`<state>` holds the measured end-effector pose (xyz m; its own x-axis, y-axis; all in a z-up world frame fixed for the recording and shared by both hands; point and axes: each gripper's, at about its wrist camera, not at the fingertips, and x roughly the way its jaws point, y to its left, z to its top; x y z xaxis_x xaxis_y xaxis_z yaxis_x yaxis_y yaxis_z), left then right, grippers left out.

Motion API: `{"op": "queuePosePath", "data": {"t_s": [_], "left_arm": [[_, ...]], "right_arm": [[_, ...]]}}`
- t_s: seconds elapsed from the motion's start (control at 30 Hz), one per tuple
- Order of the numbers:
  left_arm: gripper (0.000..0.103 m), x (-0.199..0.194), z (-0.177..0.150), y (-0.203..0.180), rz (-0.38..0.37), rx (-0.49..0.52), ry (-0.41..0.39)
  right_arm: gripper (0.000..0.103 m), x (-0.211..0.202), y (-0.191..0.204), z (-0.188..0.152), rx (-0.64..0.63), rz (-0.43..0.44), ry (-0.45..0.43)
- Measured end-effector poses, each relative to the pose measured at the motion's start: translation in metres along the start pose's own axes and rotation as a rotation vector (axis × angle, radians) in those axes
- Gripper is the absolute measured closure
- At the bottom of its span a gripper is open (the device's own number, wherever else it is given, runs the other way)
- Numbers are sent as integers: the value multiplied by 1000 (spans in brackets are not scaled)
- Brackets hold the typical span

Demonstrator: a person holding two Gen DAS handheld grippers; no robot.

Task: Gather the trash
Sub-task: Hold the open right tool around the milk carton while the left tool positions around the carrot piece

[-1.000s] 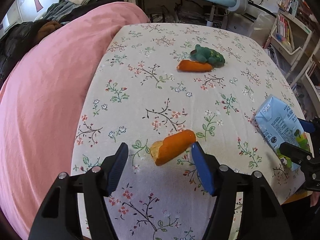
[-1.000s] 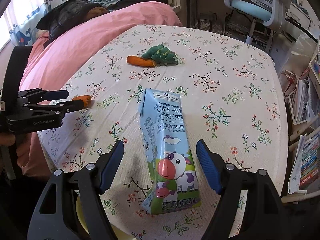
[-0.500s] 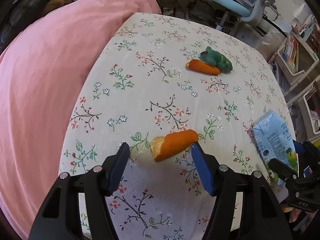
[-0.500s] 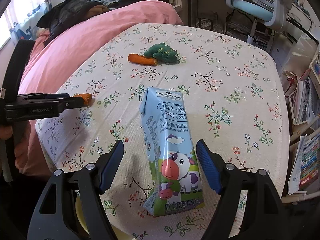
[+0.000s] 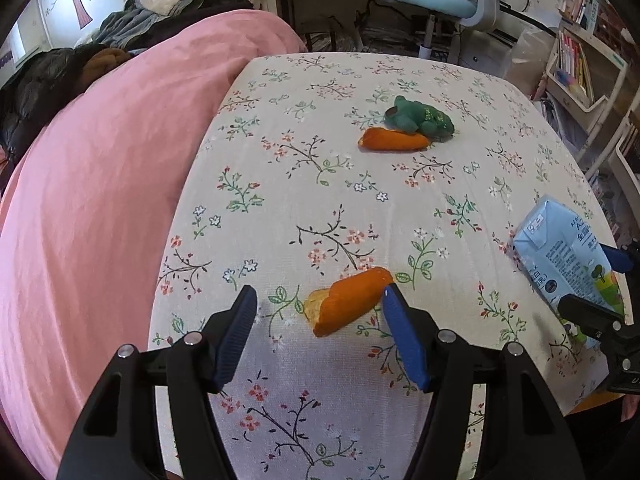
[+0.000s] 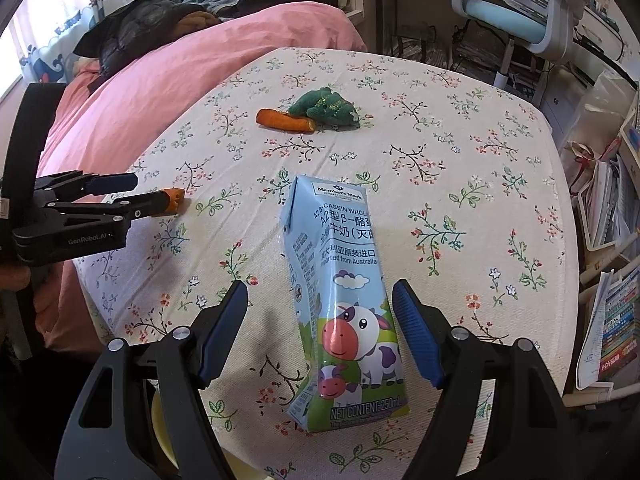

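Peel [image 5: 347, 301], a light, limp scrap near the desk's [image 5: 280, 208] left edge, lies between the left gripper's [image 5: 316, 310] spread fingers. Carton [image 6: 344, 300], light but crushable, lies between the right gripper's [image 6: 320, 304] spread fingers near the front edge; its flat sides look best to pinch.

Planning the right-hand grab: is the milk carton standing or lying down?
Lying down. The milk carton rests flat on the floral tablecloth, cow print up, between the open right gripper.

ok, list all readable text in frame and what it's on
"Member's Mark", "CASEIN WHOL", "牛奶", "Imported from Australia", "NET CONTENT: 250mL": carton.
"GenRobot.AI": left gripper.
Carton's side print: too small.
Book spines: blurred.
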<state>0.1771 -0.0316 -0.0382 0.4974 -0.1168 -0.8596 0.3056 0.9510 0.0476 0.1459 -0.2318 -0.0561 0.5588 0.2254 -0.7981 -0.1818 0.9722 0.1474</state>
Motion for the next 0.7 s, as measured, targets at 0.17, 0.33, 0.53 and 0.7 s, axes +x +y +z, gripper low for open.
{"op": "queuePosePath", "data": {"t_s": [0.17,0.33,0.53,0.7], "left_arm": [[39,-1,-1,-4,13,18,-6],[38,0,0,-6,22,32,-9],[38,0,-1,-8,31,47,-11],[38,0,-2,-11,43,63,-12]], "right_arm": [[32,0,0,0,0,0,0],[32,0,1,0,0,0,0],[32,0,1,0,0,0,-1],[32,0,1,0,0,0,0]]}}
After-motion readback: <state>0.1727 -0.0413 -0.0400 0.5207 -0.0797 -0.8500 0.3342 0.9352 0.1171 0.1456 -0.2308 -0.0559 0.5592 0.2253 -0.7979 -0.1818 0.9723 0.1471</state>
